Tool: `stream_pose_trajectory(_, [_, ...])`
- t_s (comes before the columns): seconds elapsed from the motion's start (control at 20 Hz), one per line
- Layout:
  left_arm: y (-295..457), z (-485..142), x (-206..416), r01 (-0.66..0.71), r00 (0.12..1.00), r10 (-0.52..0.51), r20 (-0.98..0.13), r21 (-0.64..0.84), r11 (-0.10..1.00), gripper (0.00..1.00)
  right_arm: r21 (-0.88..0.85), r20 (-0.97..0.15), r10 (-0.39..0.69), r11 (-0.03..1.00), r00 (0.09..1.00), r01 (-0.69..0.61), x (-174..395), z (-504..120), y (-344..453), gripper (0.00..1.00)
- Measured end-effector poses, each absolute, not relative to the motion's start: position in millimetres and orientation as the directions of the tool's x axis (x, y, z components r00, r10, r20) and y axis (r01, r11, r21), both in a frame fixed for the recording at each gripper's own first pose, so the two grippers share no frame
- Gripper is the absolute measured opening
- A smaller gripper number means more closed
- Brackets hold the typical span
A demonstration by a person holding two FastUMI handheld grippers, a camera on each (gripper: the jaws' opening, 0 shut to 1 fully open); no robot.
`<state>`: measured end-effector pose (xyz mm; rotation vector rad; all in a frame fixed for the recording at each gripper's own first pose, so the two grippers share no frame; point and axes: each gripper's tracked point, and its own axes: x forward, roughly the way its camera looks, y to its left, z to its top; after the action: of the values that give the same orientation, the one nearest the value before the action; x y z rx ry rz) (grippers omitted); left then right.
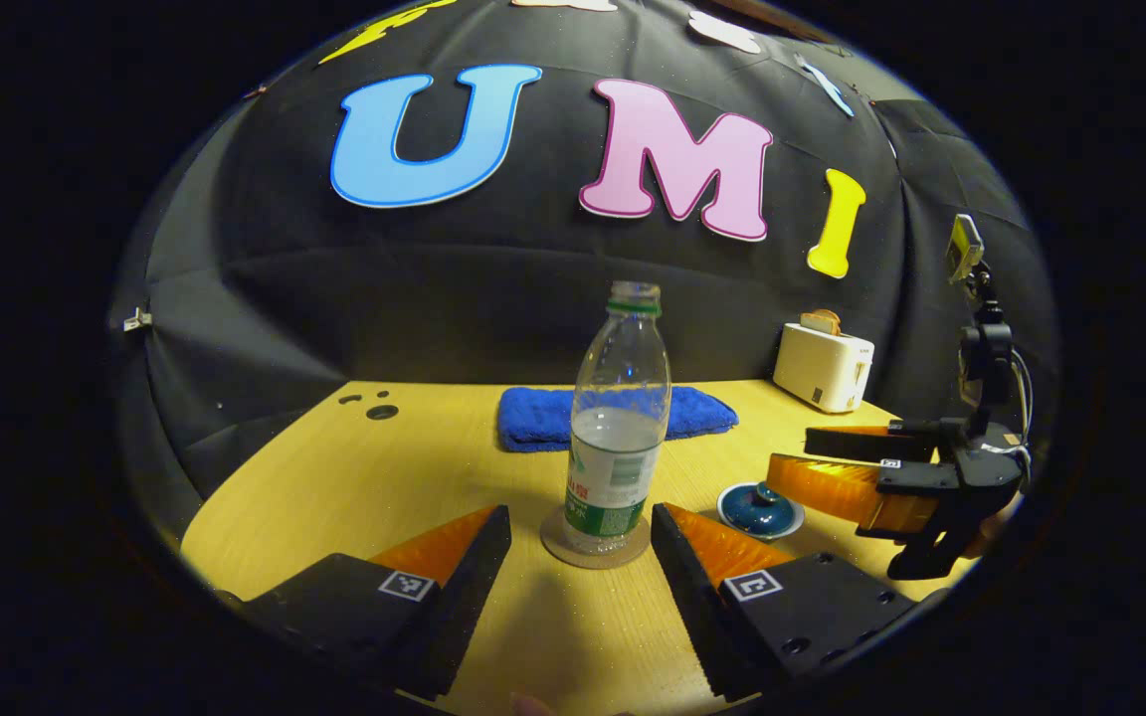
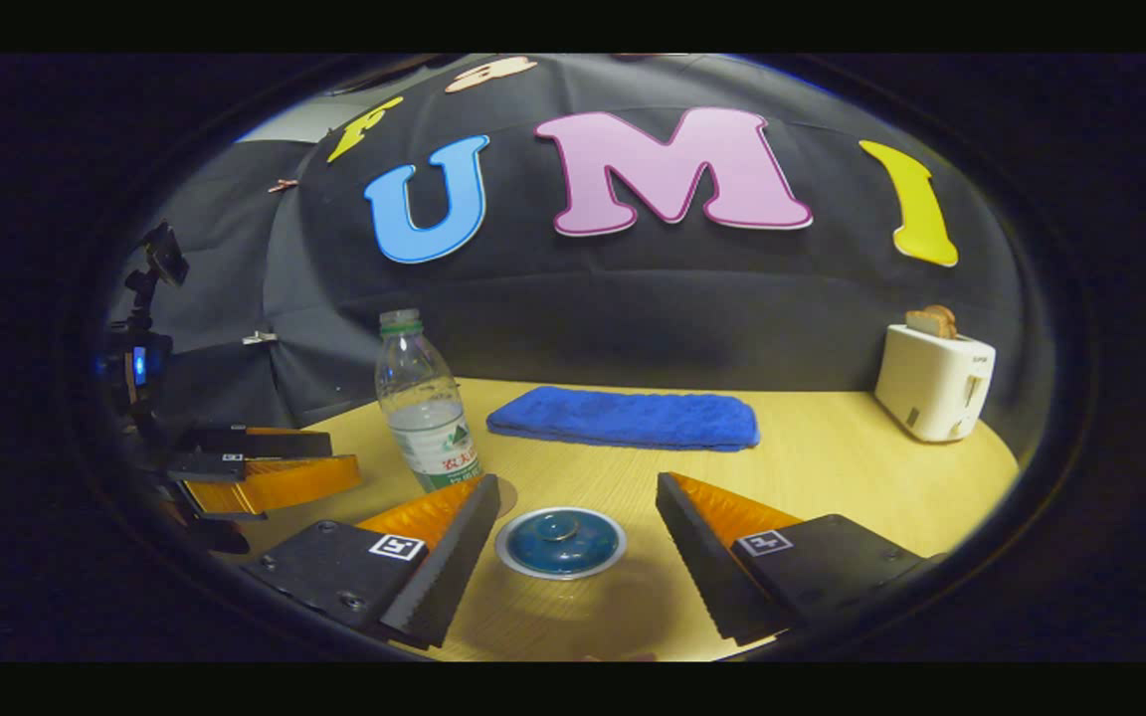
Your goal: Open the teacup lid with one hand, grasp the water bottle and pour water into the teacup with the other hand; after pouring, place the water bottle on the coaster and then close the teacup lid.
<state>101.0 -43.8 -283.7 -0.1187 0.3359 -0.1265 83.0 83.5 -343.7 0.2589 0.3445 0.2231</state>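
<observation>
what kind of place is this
Likely a staged recording booth set up like a kitchen: a wooden table against a black cloth wall, with a toaster, a blue towel and a water bottle.

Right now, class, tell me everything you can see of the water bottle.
The water bottle is clear plastic, with a green neck ring and a green-and-white label round its lower part. Its cap is off and it is roughly half full. It stands upright on a round coaster on the wooden table, ahead of the left gripper's open jaws; nothing grips it.
</observation>
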Motion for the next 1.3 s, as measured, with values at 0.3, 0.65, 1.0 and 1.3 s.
stream_pose_trajectory(0.3, [-37.5, -170.0, 95.0, 0.072, 0.954, -0.105, -0.279, -0.126, 0.989, 0.90, 0.221, -0.236, 0.172, 0.968, 0.956, -0.120, 72.8, -208.0, 37.3, 0.98])
stream_pose_trajectory(0.65, [-20.7, -48.2, 70.7, 0.047, 0.987, -0.057, -0.147, -0.070, 0.996, 0.90, 0.171, -0.115, 0.099, 0.982, 0.988, -0.078, 33.2, -66.5, -17.3, 0.98])
stream_pose_trajectory(1.0, [-32.9, -26.4, 51.7, 0.031, 0.992, -0.039, -0.119, -0.064, 0.997, 0.89, 0.134, -0.118, 0.083, 0.989, 0.989, -0.067, -2.4, -58.4, -38.5, 0.98])
stream_pose_trajectory(1.3, [-48.0, -19.0, 48.9, 0.015, 0.994, -0.020, -0.108, -0.050, 0.999, 0.90, 0.136, -0.108, 0.102, 0.987, 0.989, -0.087, -3.1, -52.3, -51.2, 0.99])
